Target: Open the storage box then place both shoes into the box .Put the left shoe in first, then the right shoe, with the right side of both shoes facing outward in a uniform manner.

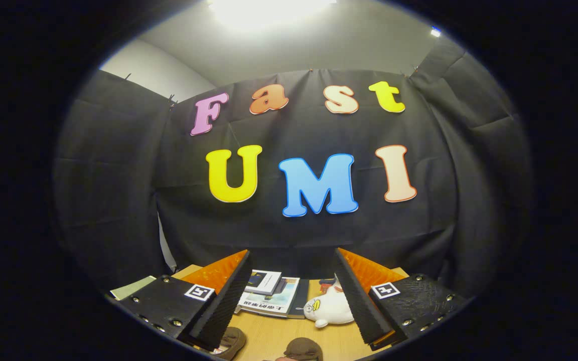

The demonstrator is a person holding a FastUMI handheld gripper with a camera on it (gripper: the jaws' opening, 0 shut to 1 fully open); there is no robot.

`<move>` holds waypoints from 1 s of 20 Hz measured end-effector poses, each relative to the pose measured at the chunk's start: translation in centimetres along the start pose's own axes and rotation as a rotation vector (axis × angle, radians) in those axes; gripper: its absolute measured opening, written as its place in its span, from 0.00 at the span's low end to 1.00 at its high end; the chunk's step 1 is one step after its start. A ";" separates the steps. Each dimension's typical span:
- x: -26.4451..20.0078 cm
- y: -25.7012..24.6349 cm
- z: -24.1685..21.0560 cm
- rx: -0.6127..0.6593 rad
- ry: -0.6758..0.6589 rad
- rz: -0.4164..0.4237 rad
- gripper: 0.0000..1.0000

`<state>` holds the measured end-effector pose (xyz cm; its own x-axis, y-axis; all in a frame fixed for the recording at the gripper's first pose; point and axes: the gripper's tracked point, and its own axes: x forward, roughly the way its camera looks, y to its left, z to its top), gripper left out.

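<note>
The gripper (294, 296) hangs above the wooden bench (274, 336), its jaws spread wide and grasping nothing. Between the fingers, toward the bench's far edge, lies a small stack of books (269, 296), with a white plush toy (329, 308) just beside it. Two brown shoes (269, 346) sit at the near edge below the fingers, only their tops visible, slightly apart from each other.

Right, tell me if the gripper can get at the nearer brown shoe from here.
Probably yes. The gripper is open with nothing between its fingers, and the brown shoe lies on the table just below the gap, with nothing on it. The gripper points high, so it would need tipping down first.
</note>
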<state>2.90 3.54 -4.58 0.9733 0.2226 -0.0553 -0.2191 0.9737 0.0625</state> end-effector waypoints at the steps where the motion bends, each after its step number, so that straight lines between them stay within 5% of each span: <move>1: 0.2 0.9 -0.9 0.017 0.015 0.019 0.98; 20: 0.4 18.3 -19.5 0.440 0.582 0.496 0.96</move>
<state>-2.05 22.39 -22.89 0.5579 0.7209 -0.4111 -0.4443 0.6779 0.5858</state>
